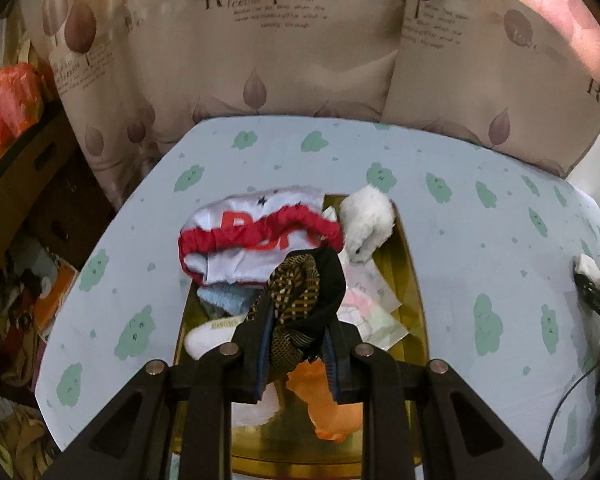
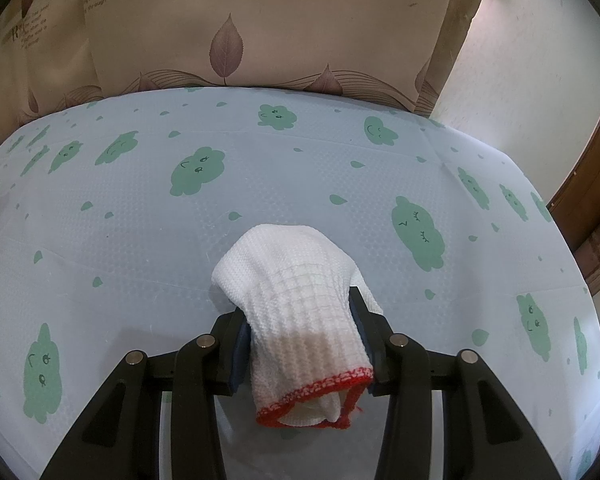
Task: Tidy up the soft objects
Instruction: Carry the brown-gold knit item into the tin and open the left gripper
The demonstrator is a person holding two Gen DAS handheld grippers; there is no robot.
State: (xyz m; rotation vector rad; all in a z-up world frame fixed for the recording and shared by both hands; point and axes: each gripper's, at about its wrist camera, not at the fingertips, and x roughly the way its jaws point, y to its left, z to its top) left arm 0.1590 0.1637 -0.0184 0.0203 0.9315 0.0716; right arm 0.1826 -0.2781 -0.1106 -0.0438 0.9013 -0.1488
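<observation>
Left claw (image 1: 296, 344) clamps dark patterned cloth (image 1: 300, 292) directly above yellow tray (image 1: 414, 280), nearer it. Right claw (image 2: 300, 336), well right, grips white glove (image 2: 300, 312), cuff toward camera, over bench (image 2: 140, 240).

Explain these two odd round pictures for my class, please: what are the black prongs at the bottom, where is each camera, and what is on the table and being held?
No robot here: a person holds a two-finger clamp in each hand, each with a fisheye camera looking along its fingers. In the left view, the left gripper is shut on a dark patterned cloth above a yellow tray containing a red-and-white garment, a white fluffy toy, an orange item and other soft things. In the right view, the right gripper is shut on a white knitted glove with a red cuff, over the cloud-patterned tablecloth.
</observation>
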